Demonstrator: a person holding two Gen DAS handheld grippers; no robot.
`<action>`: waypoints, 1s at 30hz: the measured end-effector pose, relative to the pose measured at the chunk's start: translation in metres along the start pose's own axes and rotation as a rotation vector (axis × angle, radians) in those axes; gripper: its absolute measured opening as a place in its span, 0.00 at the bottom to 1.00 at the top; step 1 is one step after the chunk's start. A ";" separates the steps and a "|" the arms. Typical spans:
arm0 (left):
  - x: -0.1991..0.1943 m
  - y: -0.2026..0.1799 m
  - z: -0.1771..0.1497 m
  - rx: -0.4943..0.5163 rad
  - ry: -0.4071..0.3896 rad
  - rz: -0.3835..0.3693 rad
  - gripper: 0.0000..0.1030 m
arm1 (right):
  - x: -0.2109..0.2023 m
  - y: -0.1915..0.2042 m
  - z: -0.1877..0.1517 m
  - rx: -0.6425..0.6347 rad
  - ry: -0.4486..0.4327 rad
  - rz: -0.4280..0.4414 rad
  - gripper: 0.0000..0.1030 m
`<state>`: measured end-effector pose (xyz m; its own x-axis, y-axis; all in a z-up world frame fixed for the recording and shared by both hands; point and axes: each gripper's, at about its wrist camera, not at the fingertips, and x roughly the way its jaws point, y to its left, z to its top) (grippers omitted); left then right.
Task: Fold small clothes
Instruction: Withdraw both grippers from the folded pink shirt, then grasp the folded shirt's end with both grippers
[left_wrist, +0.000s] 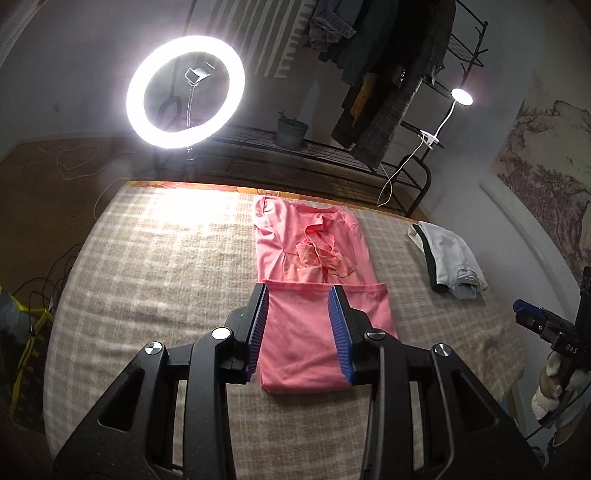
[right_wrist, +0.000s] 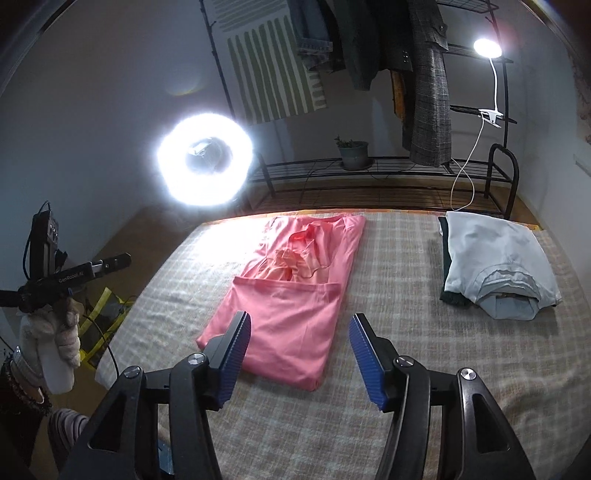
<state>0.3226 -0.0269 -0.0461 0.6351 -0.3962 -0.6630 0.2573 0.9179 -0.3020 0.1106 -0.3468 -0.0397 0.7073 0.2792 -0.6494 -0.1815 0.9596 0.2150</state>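
We hold the left gripper (left_wrist: 299, 325) part open and empty above the pink garment (left_wrist: 314, 280), half-folded on the blanket (left_wrist: 147, 277), the right gripper (right_wrist: 299, 350) wider, empty, with folded clothes (right_wrist: 495, 258) to its right.

We count: one pink garment (right_wrist: 284, 306) on bed (right_wrist: 424, 369), one folded white-grey pile (right_wrist: 495, 266), two claws (left_wrist: 300, 328) (right_wrist: 297, 350), two lamps, ring light (left_wrist: 185, 91) and clip lamp (left_wrist: 461, 96), one potted plant (right_wrist: 354, 152)
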 end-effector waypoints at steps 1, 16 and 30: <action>0.006 0.002 0.005 -0.003 0.006 -0.007 0.33 | 0.003 -0.003 0.003 0.010 0.002 0.003 0.56; 0.175 0.053 0.084 0.004 0.124 -0.020 0.33 | 0.148 -0.076 0.063 0.085 0.078 0.095 0.56; 0.355 0.088 0.133 -0.001 0.231 -0.033 0.33 | 0.327 -0.151 0.103 0.188 0.156 0.106 0.56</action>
<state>0.6672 -0.0844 -0.2173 0.4429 -0.4207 -0.7917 0.2744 0.9043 -0.3270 0.4394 -0.4042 -0.2096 0.5749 0.3940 -0.7171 -0.1090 0.9055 0.4101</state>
